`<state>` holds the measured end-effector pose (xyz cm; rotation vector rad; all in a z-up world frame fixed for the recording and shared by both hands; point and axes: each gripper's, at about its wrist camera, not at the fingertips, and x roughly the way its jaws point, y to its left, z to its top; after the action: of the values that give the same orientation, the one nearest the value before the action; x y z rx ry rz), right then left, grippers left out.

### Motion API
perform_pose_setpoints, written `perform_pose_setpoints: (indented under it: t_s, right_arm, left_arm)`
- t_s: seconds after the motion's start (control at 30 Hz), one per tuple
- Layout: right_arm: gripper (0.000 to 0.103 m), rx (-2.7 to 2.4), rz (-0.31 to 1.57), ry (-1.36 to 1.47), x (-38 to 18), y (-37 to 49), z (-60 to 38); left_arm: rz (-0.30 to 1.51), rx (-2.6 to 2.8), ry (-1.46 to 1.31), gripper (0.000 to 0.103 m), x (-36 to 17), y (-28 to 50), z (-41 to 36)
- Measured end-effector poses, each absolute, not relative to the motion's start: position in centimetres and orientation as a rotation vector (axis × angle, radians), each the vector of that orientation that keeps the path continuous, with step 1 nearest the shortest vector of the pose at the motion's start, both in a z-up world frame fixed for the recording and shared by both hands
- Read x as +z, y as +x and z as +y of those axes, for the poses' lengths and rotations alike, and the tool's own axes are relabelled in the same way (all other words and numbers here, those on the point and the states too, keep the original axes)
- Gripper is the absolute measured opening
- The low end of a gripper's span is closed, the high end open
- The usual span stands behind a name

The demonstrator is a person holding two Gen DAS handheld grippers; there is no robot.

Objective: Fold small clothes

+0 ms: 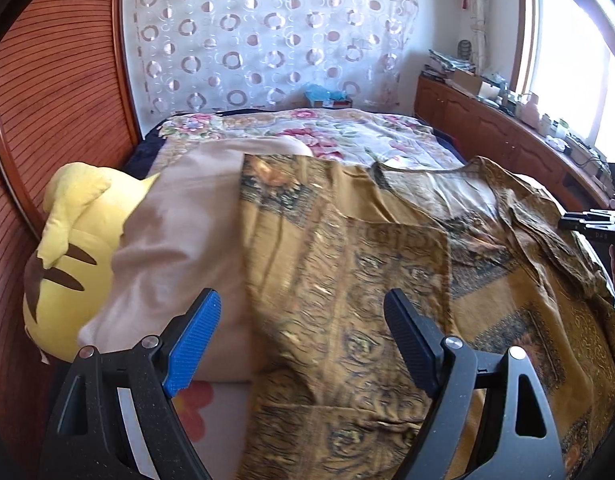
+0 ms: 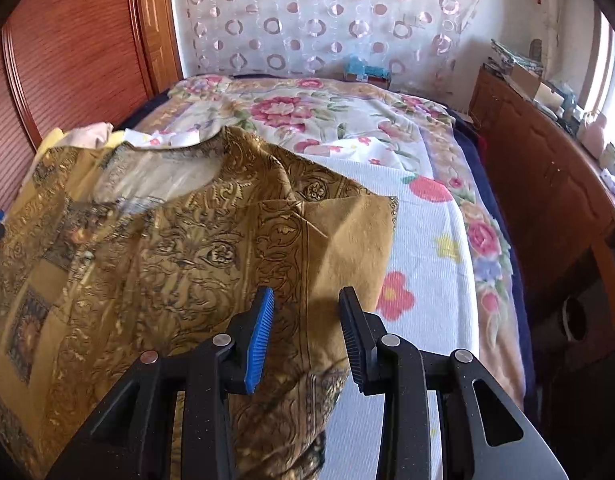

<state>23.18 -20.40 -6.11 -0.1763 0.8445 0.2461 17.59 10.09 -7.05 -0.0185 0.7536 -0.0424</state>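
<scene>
A mustard-gold patterned shirt lies spread on the bed, neckline toward the far side; it also shows in the right wrist view. My left gripper is open wide above the shirt's left part, holding nothing. My right gripper is open over the shirt's right sleeve, with cloth between and below the fingers but not clamped. The right gripper's tip shows at the right edge of the left wrist view.
A yellow plush toy and a beige folded cloth lie left of the shirt. The floral bedspread covers the bed. A wooden headboard is on the left, a cluttered wooden cabinet on the right.
</scene>
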Motion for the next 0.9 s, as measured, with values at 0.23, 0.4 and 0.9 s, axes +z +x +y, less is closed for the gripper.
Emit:
perform_pose_setpoints:
  t_s: [0.23,0.4,0.9]
  right_arm:
    - [0.003,0.283,0.851,-0.171,-6.4,24.0,-21.0]
    - [0.003,0.275,0.782,-0.13,-3.6,23.4,-23.3]
    - [0.017,0.151,0.846,-0.102,-6.4,25.5,-26.8]
  left_arm:
    - [0.752,-0.021,-0.026,0.085,-7.1,18.0,11.1]
    - [0.746,-0.001,-0.033,0.085,-7.1,18.3,11.9]
    - [0.77,-0.022,-0.039,0.071,-7.1,21.1,14.4]
